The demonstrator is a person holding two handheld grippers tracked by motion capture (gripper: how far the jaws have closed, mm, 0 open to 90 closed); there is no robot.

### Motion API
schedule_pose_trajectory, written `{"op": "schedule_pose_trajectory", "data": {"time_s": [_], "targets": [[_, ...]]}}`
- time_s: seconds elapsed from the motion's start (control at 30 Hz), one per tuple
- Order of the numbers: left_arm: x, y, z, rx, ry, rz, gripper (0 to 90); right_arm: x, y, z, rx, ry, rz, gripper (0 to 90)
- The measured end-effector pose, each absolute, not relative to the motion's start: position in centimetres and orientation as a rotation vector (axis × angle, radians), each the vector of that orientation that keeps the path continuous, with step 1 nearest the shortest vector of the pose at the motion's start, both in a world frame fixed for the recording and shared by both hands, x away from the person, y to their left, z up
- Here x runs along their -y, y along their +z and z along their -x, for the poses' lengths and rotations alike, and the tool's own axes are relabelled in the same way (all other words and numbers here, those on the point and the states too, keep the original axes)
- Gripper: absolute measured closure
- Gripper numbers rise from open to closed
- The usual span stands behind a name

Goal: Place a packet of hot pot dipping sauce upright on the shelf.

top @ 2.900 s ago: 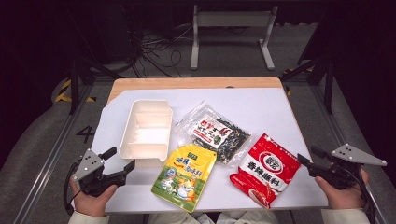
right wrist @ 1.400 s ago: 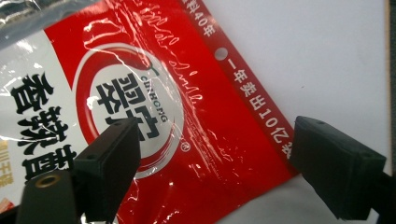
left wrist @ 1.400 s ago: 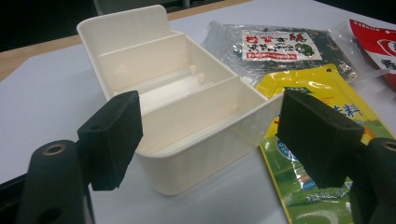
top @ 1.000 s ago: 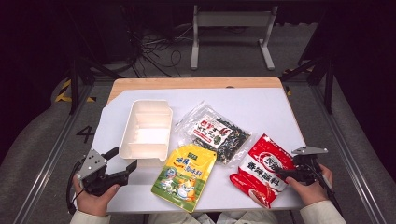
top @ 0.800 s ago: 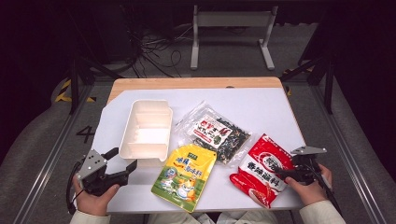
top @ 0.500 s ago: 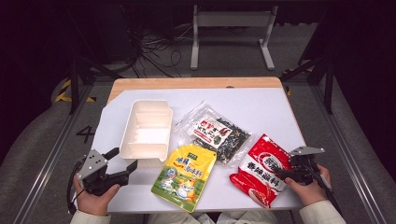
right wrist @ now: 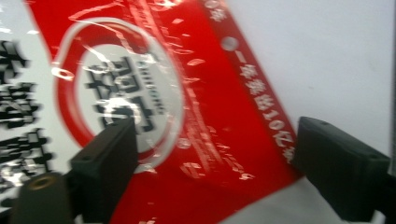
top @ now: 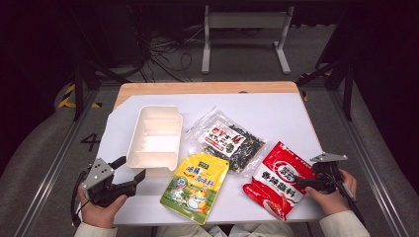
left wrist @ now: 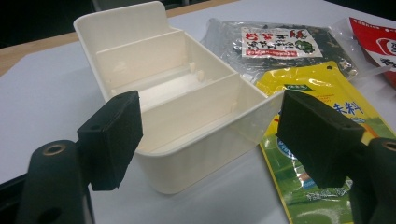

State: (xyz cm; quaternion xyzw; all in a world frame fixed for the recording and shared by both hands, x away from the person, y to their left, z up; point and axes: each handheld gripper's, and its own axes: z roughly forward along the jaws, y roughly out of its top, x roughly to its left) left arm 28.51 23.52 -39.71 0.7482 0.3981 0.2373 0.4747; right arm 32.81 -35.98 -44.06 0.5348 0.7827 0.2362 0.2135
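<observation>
my right gripper (top: 299, 180) lies level over the red seasoning pouch (top: 276, 178), its jaws just opened wide, gripping nothing. my left gripper (top: 129, 174) rests low, jaws agape toward the white divided box (top: 154, 136).

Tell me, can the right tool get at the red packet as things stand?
Probably yes. The right tool is open, its jaws straddling the red packet's edge, with nothing between them and the packet; it lies flat on the table.

This looks like a lab or recording room rather than a home. The worktop (top: 276, 111) is a plain white sheet over a wooden board, set in a dark room. Loose cables (top: 165, 52) lie tangled on the grey floor (top: 49, 148) behind it, beside a metal stand (top: 244, 29), and yellow-black tape (top: 66, 98) marks the floor at left.
</observation>
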Motion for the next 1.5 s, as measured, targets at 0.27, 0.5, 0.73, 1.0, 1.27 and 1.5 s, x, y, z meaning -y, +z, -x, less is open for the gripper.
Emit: {"op": "schedule_pose_trajectory", "data": {"time_s": [0.27,0.5,0.73,1.0,1.27,1.5], "targets": [[-23.4,-39.7,-28.5,-0.970,0.583,-1.830,22.8,36.5,-44.3,-33.2,-2.186,0.677,-1.533,8.8],[-23.2,-39.7,-28.5,-0.966,0.579,-1.837,22.8,35.8,-44.0,-33.0,-2.191,0.647,-1.538,21.0],[-23.1,-39.7,-28.6,-0.965,0.572,-1.835,22.8,34.7,-43.4,-32.7,-2.255,0.630,-1.494,51.2],[-23.1,-39.7,-28.6,-0.960,0.572,-1.838,22.8,34.3,-43.3,-32.4,-2.274,0.671,-1.458,80.1],[-22.9,-39.4,-28.6,-0.948,0.568,-1.830,22.8,34.8,-43.0,-32.1,-2.257,0.748,-1.460,88.2],[-22.3,-39.1,-28.5,-0.925,0.566,-1.836,22.8,35.6,-40.9,-31.4,-2.232,0.860,-1.451,88.7]]}}
